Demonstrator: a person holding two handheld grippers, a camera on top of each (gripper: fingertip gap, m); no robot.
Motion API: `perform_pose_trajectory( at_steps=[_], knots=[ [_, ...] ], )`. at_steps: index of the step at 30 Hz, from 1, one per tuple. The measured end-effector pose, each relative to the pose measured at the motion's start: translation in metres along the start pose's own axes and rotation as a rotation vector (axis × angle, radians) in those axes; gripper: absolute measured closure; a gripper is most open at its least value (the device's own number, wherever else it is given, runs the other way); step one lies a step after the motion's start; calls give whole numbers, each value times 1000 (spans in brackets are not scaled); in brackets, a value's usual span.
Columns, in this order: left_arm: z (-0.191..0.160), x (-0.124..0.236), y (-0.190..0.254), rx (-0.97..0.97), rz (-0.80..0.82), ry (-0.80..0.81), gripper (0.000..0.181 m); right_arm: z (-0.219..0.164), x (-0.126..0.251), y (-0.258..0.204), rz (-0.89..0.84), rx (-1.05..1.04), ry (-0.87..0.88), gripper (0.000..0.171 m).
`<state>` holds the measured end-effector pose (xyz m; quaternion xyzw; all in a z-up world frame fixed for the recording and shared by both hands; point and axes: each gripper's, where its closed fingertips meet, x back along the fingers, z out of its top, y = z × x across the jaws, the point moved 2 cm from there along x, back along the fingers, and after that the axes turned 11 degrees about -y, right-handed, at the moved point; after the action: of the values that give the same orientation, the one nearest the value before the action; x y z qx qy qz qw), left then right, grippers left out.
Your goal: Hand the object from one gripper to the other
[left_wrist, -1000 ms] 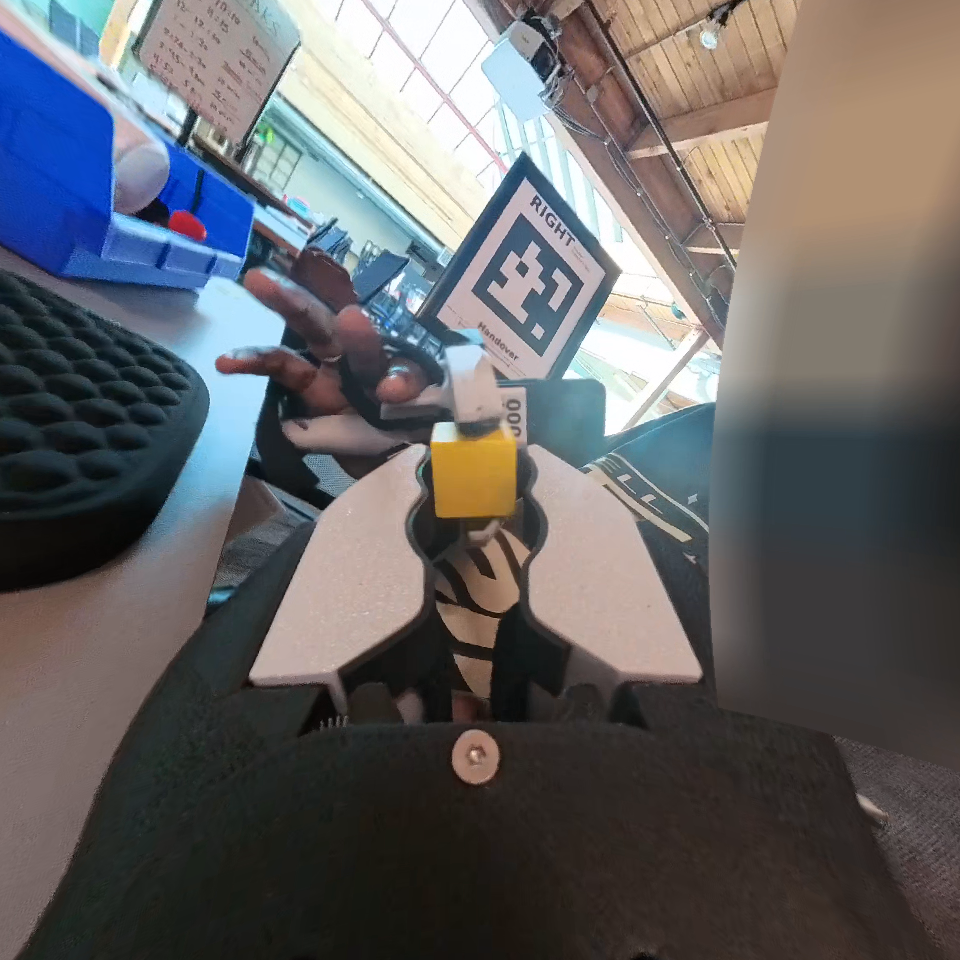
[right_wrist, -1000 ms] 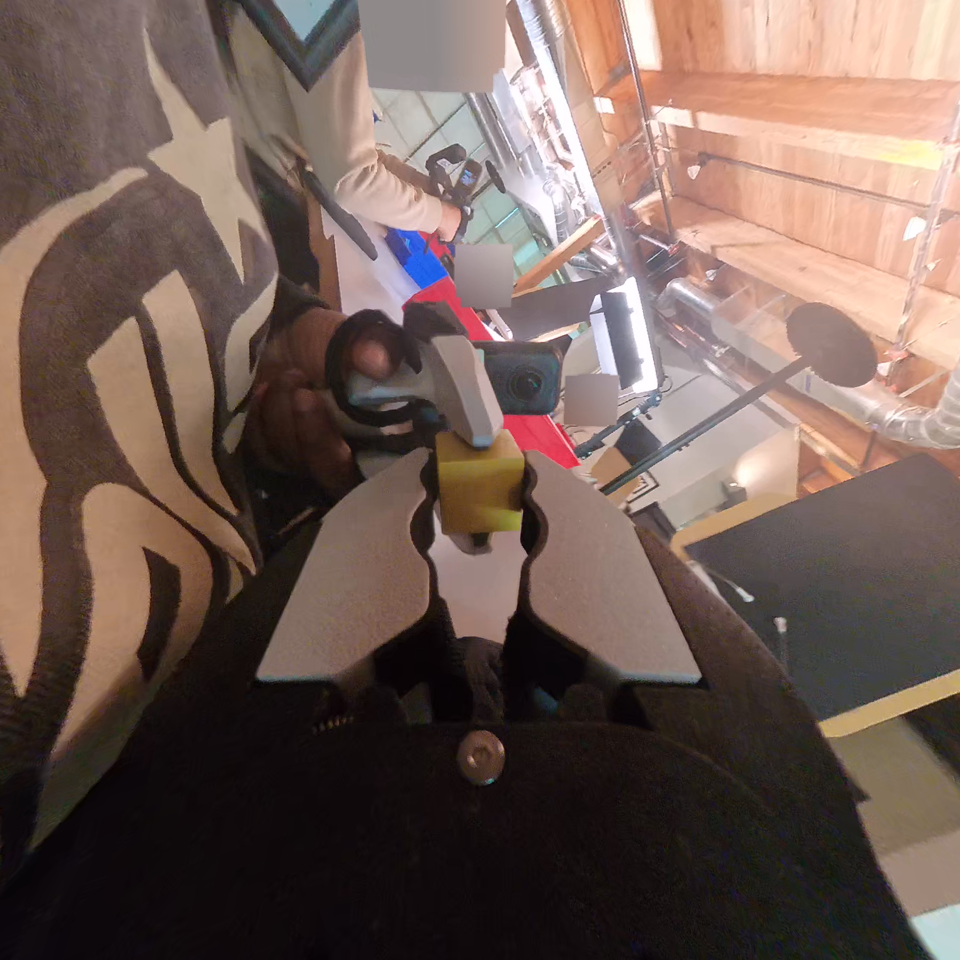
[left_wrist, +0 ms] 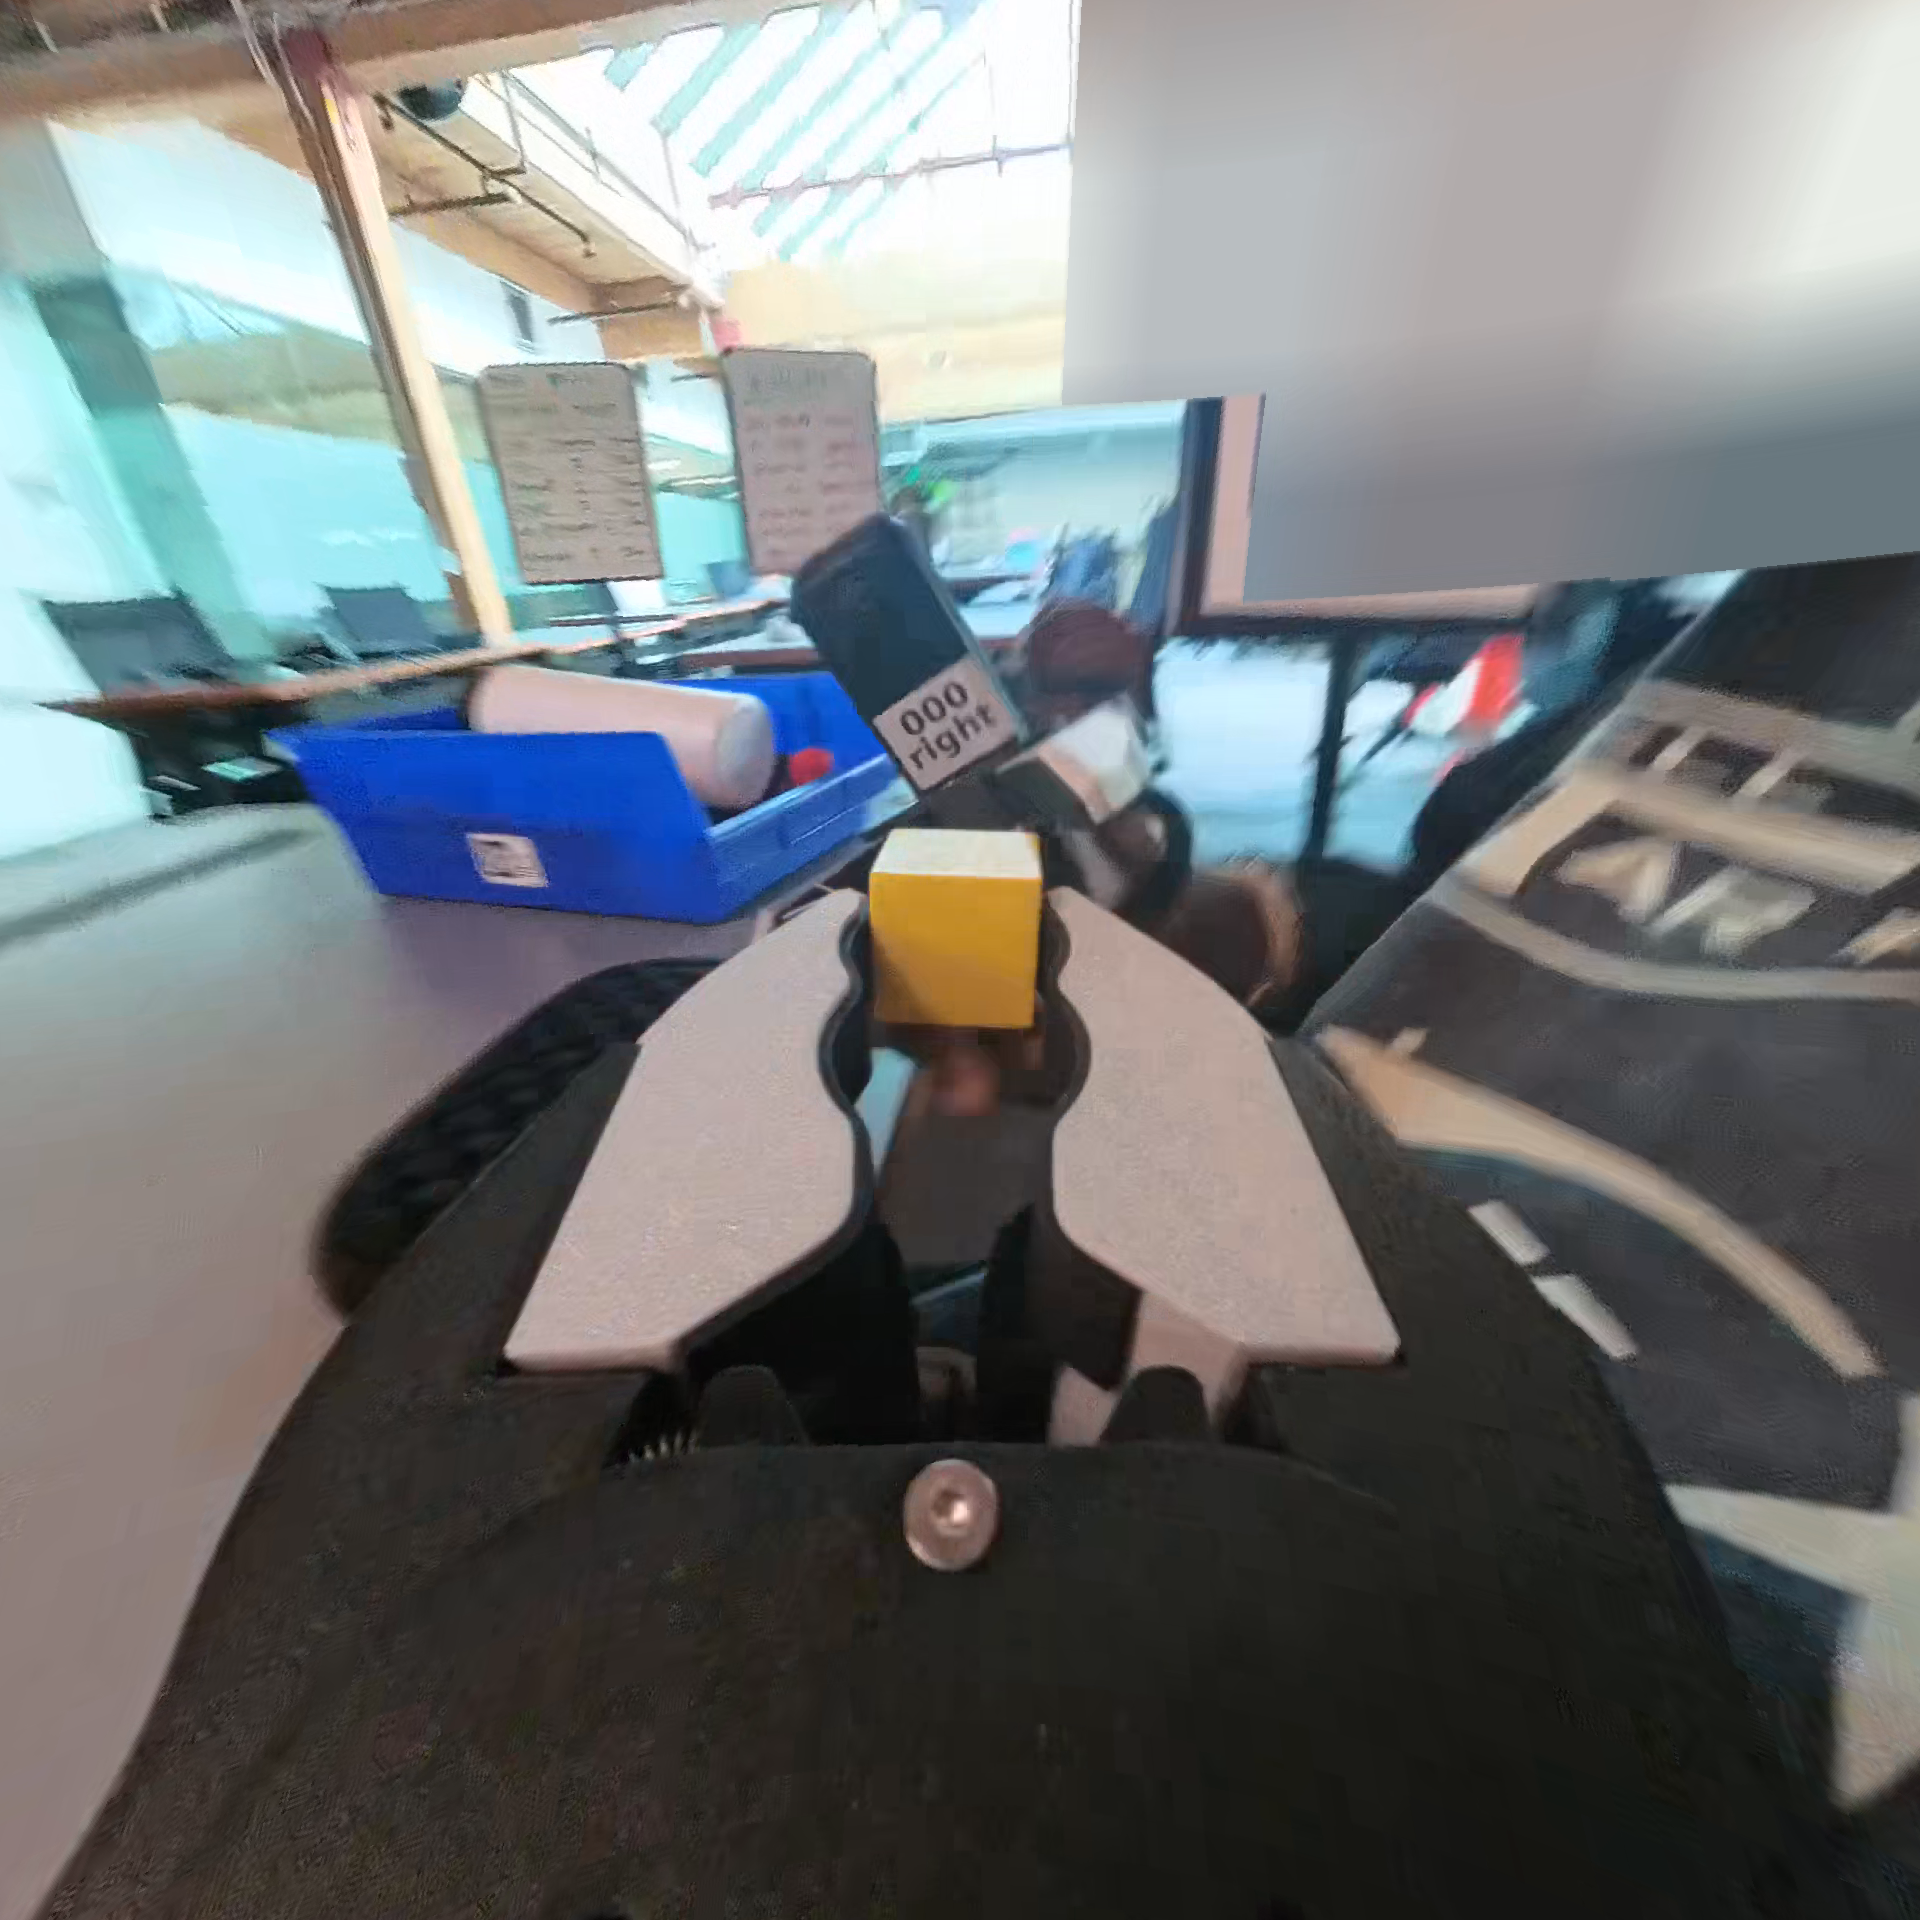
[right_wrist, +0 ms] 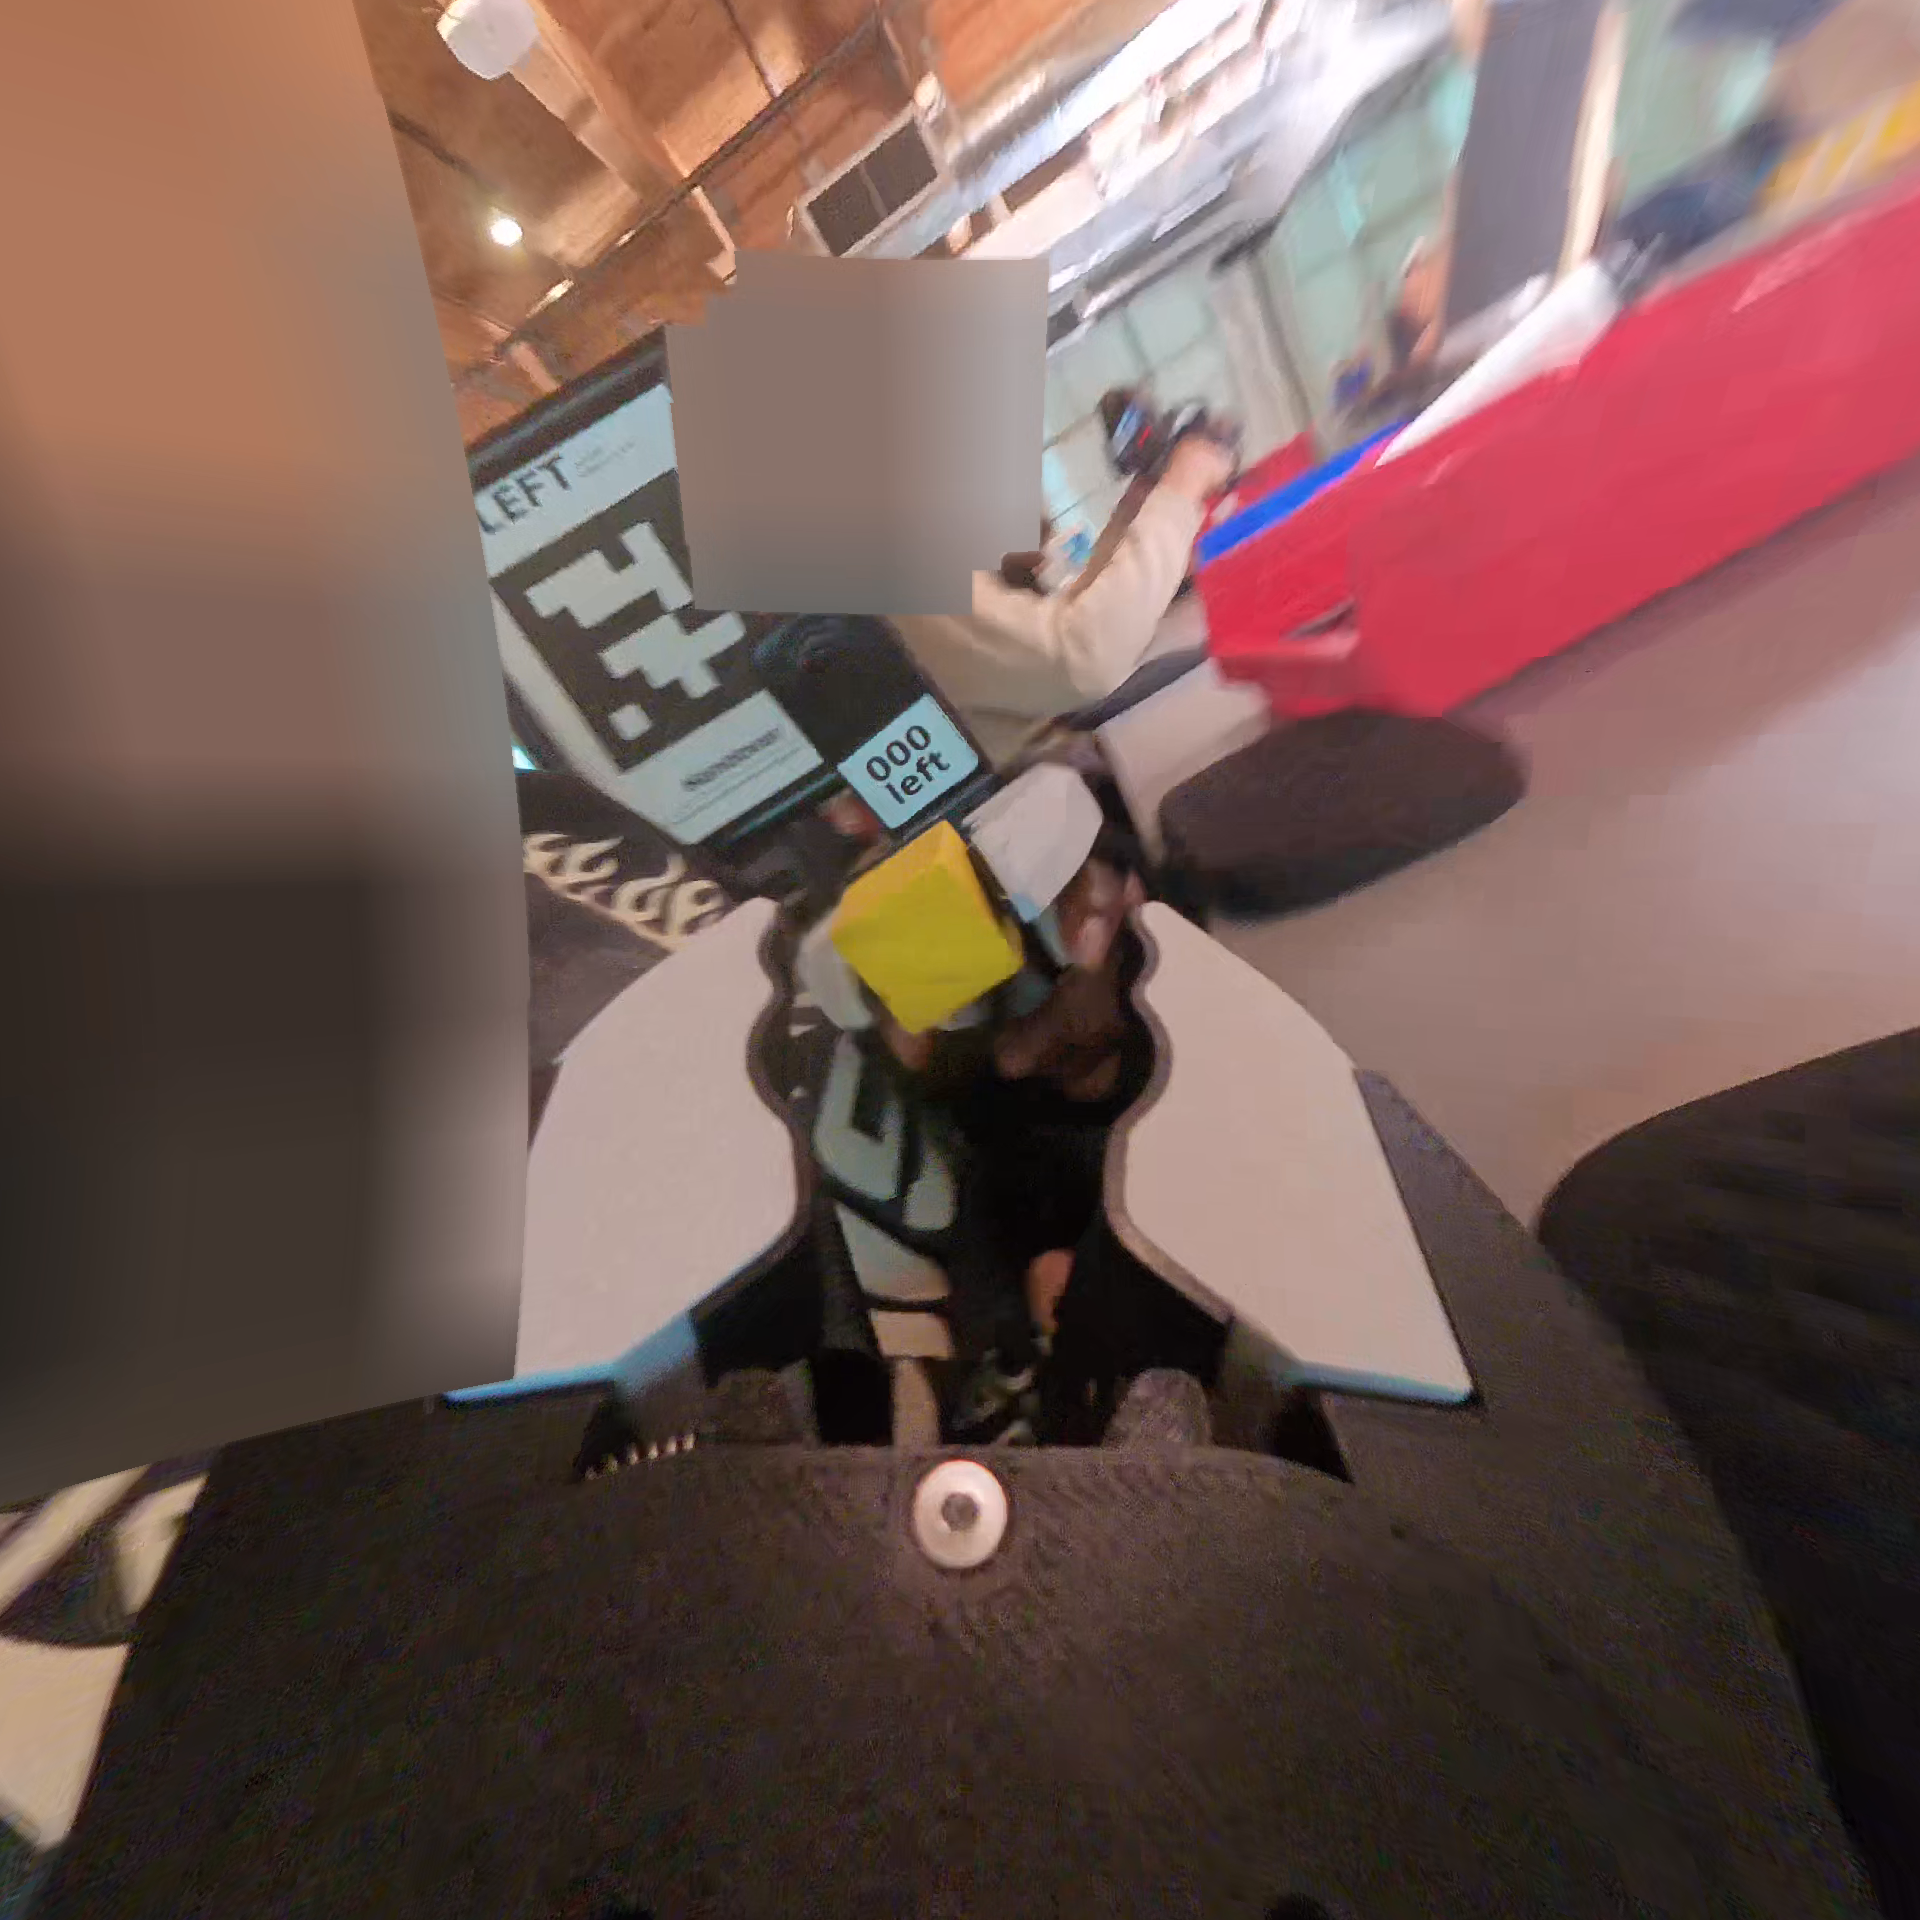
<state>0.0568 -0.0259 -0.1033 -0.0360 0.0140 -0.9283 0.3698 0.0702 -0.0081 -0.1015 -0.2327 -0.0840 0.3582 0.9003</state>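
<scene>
A yellow cube (left_wrist: 954, 945) sits clamped between the tips of my left gripper (left_wrist: 954, 914), which is shut on it. The right gripper's black body (left_wrist: 894, 644) shows just behind the cube, a little apart from it. In the right wrist view my right gripper (right_wrist: 956, 925) is open, its grey fingers (right_wrist: 665, 1143) spread wide with nothing between the pads. The cube (right_wrist: 925, 951) sits just beyond its tips, tilted, held by the left gripper's white fingers (right_wrist: 1039, 842). A hand behind the cube is partly hidden.
A blue bin (left_wrist: 561, 800) holding a white roll (left_wrist: 623, 717) stands on the grey table (left_wrist: 156, 1039), with a black bumpy pad (left_wrist: 488, 1122) nearer. Patterned dark clothing (left_wrist: 1662, 1039) fills the right. A red-covered table (right_wrist: 1558, 561), a black pad (right_wrist: 1340, 810) and another person's beige sleeve (right_wrist: 1091, 603) lie beyond.
Both grippers were shut on the cube; now the right one has opened and drawn back. The left keeps the cube and has swung toward the table.
</scene>
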Motion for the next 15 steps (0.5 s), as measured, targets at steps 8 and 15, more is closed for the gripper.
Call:
perform_pose_trajectory(
  at_steps=[8, 15],
  knots=[
    [6, 5, 0, 516, -334, 107, 152, 6, 5, -12, -462, 1023, 67, 98],
    [0, -1, 10, 584, -433, 57, 153, -11, -11, -11, -634, 1423, -86, 119]
  ],
)
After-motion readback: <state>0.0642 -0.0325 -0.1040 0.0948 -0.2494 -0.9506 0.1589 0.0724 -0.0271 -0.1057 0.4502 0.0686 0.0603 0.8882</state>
